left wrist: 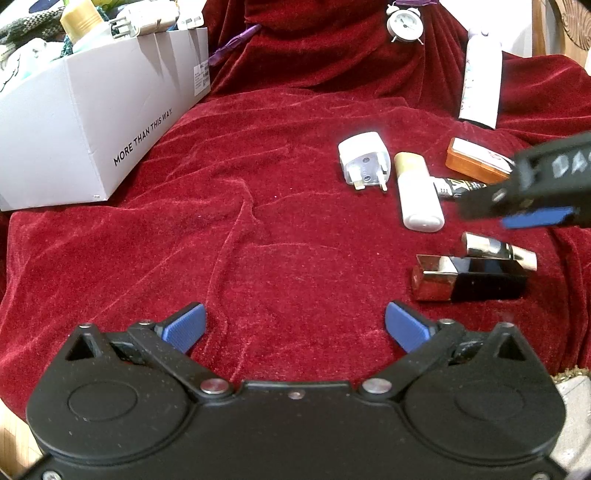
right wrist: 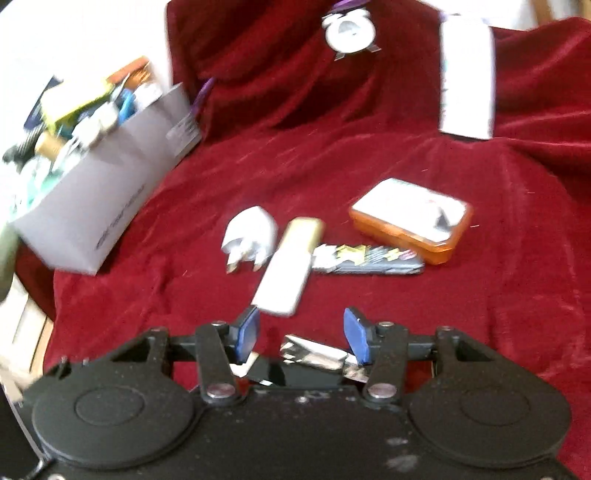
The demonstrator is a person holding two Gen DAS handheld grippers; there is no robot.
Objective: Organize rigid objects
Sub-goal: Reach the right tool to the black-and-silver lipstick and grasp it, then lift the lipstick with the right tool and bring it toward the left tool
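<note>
Loose objects lie on a red velvet cloth (left wrist: 277,221): a white plug adapter (left wrist: 364,160), a white tube with a gold cap (left wrist: 417,192), a dark patterned bar (right wrist: 369,256), an orange tin (right wrist: 412,219), a silver tube (left wrist: 498,251) and a black and chrome box (left wrist: 469,278). My left gripper (left wrist: 295,326) is open and empty over bare cloth, left of the black box. My right gripper (right wrist: 303,338) is open above the silver tube (right wrist: 317,354) and black box (right wrist: 291,374); it shows blurred in the left wrist view (left wrist: 517,206).
A white cardboard box (left wrist: 92,122) filled with several items stands at the left. A white alarm clock (left wrist: 405,23) and a tall white bottle (left wrist: 480,81) stand at the back on the draped cloth. A purple item (left wrist: 232,44) lies behind the box.
</note>
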